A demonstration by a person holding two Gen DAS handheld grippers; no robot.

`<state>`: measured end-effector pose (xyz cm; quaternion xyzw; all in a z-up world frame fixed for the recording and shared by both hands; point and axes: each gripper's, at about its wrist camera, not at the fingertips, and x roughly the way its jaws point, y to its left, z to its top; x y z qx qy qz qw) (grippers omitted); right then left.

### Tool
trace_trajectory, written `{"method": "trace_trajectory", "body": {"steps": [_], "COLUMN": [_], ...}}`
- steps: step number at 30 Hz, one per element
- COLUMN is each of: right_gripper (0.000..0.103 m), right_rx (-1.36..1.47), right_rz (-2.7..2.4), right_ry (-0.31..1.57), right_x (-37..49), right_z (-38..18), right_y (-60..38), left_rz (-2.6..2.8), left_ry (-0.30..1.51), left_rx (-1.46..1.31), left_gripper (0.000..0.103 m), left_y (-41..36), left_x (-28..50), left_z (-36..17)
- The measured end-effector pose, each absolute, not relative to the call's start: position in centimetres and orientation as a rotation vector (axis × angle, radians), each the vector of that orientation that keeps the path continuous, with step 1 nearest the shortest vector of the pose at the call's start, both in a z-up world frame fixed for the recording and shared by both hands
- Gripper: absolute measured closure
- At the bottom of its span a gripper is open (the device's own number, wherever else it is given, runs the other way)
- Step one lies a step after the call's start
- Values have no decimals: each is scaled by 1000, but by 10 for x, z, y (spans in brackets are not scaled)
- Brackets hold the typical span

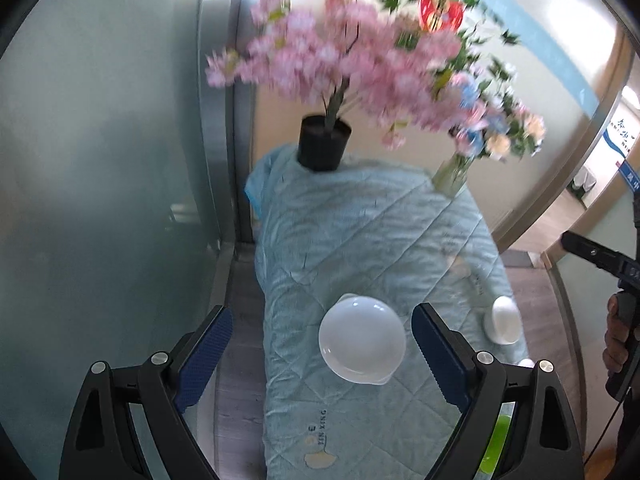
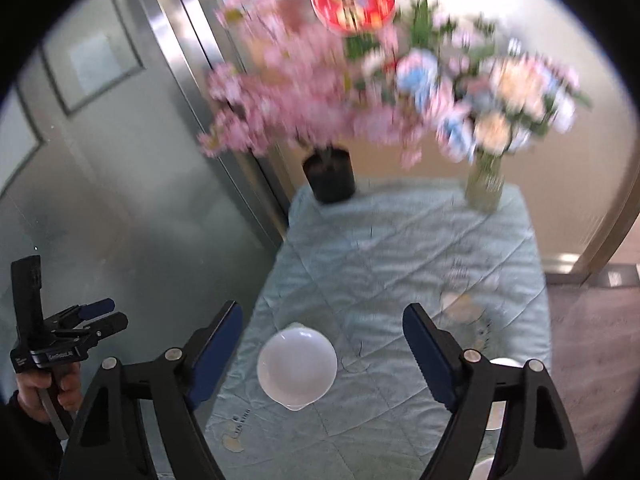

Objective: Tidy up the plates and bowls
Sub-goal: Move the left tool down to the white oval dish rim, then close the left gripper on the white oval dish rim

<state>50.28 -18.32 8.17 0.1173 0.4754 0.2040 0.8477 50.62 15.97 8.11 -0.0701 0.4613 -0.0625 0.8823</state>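
A white plate [image 1: 362, 344] lies on the light blue quilted cloth [image 1: 360, 240] over the table. It also shows in the right wrist view [image 2: 297, 366]. A small white bowl [image 1: 505, 320] stands to its right near the table edge; part of it shows behind my right finger [image 2: 505, 362]. My left gripper [image 1: 322, 330] is open and empty, held above the plate. My right gripper [image 2: 322, 330] is open and empty, above the cloth just right of the plate. A green object [image 1: 496, 444] peeks behind the left gripper's right finger.
A black pot [image 1: 324, 142] with pink blossoms and a glass vase [image 1: 452, 178] of mixed flowers stand at the table's far end. A frosted glass wall [image 1: 100, 200] runs along the left. The floor [image 1: 240, 360] lies between wall and table.
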Motion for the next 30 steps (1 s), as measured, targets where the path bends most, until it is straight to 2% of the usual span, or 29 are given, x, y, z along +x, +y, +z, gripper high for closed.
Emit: {"method": "trace_trajectory", "body": {"steps": [8, 11, 13, 17, 26, 30], "right_gripper": [21, 29, 30, 38, 57, 57], "right_rx": [202, 178, 174, 164, 200, 226], "right_rz": [469, 503, 521, 534, 561, 557], "right_ry": [1206, 1293, 1333, 1389, 1456, 1440], "right_x": [526, 523, 520, 519, 519, 518], "right_z": [-40, -85, -109, -140, -174, -177], "right_y": [-135, -116, -107, -90, -69, -64], "left_rz": [-161, -179, -195, -214, -263, -252], "left_ry": [1114, 1174, 1206, 1251, 1346, 1383], "left_rx": [-151, -164, -172, -152, -185, -212], "left_gripper": [14, 17, 18, 21, 53, 68], "left_y": [139, 130, 124, 111, 104, 108], "left_x": [559, 573, 581, 590, 596, 595], "left_z": [-37, -78, -101, -137, -189, -204]}}
